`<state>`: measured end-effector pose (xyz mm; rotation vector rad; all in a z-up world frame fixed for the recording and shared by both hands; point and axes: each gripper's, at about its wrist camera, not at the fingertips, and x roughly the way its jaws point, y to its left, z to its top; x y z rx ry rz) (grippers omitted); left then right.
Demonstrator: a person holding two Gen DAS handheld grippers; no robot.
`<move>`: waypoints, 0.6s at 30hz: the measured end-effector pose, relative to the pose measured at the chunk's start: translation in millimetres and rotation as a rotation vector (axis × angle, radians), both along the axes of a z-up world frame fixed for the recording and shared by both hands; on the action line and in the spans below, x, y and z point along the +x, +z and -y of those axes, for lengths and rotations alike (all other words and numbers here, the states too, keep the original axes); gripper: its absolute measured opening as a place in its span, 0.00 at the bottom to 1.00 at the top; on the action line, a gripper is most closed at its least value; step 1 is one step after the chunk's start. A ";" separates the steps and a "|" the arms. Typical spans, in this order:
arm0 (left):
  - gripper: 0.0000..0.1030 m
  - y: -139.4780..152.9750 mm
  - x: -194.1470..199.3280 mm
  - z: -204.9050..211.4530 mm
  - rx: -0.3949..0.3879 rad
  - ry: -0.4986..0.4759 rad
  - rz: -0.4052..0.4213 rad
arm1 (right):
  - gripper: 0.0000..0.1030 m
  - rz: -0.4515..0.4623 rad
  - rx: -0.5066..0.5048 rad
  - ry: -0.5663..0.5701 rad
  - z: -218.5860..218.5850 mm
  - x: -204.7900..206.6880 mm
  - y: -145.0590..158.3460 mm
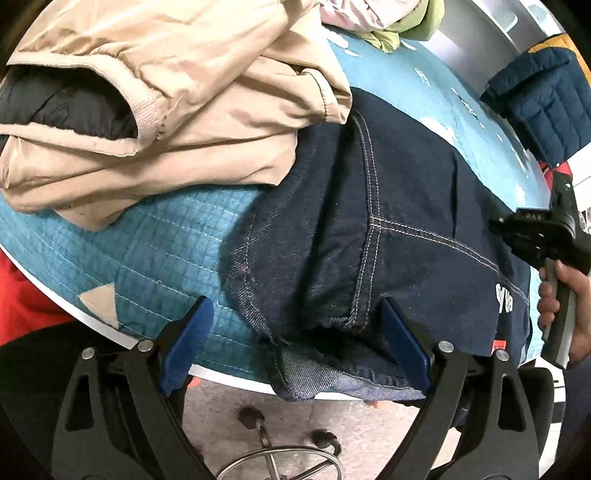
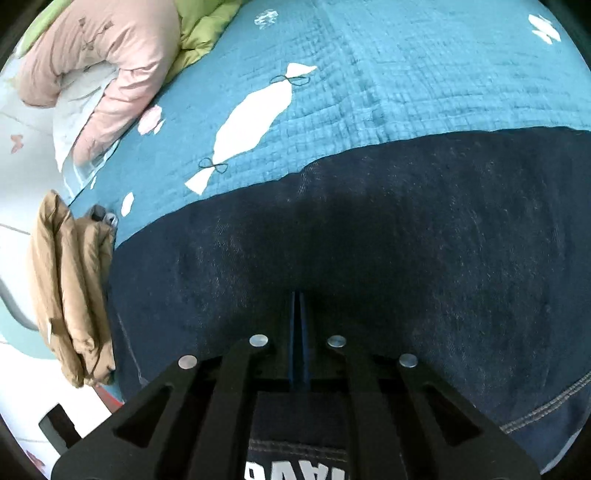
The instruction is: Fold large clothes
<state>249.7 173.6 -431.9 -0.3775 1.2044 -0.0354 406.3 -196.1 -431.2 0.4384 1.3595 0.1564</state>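
Dark blue jeans [image 1: 388, 221] with pale stitching lie spread on a teal quilted cover [image 1: 159, 258], one end hanging over the table's near edge. My left gripper [image 1: 295, 332] is open wide. Its blue pads [image 1: 188, 343] stand on either side of that overhanging denim edge and do not press it. In the right wrist view the jeans [image 2: 369, 258] fill the lower half. My right gripper [image 2: 297, 314] is shut just above them, pads together, with nothing visible between. A white printed label shows below its fingers.
A beige jacket [image 1: 166, 110] is heaped beside the jeans. A navy quilted coat [image 1: 543, 107], a pink garment [image 2: 110, 55], a green one [image 2: 207, 33] and a folded brown puffer [image 2: 70, 288] ring the table. A stool base [image 1: 277, 454] stands below. A hand [image 1: 565, 295] grips the other tool.
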 end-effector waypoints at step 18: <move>0.90 -16.5 10.4 -4.0 -0.066 0.020 0.010 | 0.01 0.019 0.007 -0.003 -0.4 -113.3 -2.7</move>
